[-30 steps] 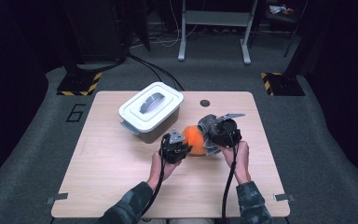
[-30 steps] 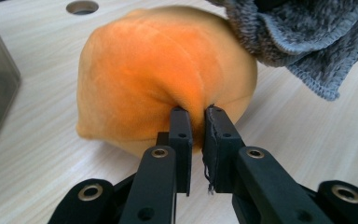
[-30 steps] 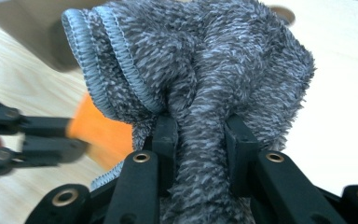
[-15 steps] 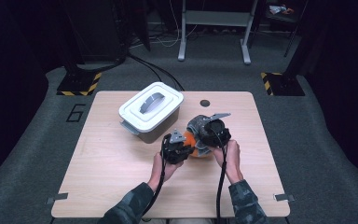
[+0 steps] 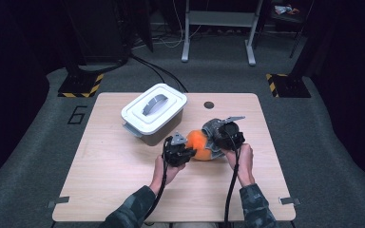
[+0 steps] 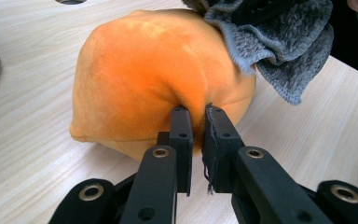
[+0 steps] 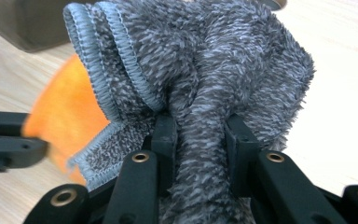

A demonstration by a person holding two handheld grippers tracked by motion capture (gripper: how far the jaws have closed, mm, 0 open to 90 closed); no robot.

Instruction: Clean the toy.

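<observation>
At mid-table, my left gripper [image 6: 196, 140] pinches a fold of the orange plush [image 6: 149, 79] resting on the wood; my right gripper [image 7: 199, 140], clamped on the grey cloth [image 7: 205, 60], has swung in from a second ago, so wiping the plush looks underway.

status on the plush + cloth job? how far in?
Done: both grips are set. The left gripper pinches a fold of the round orange plush toy, which rests on the light wooden table; the right gripper clamps the bunched grey fleece cloth. In hand: cloth held against the toy's top. Left: likely wiping; the white lidded plastic box is shut.
</observation>
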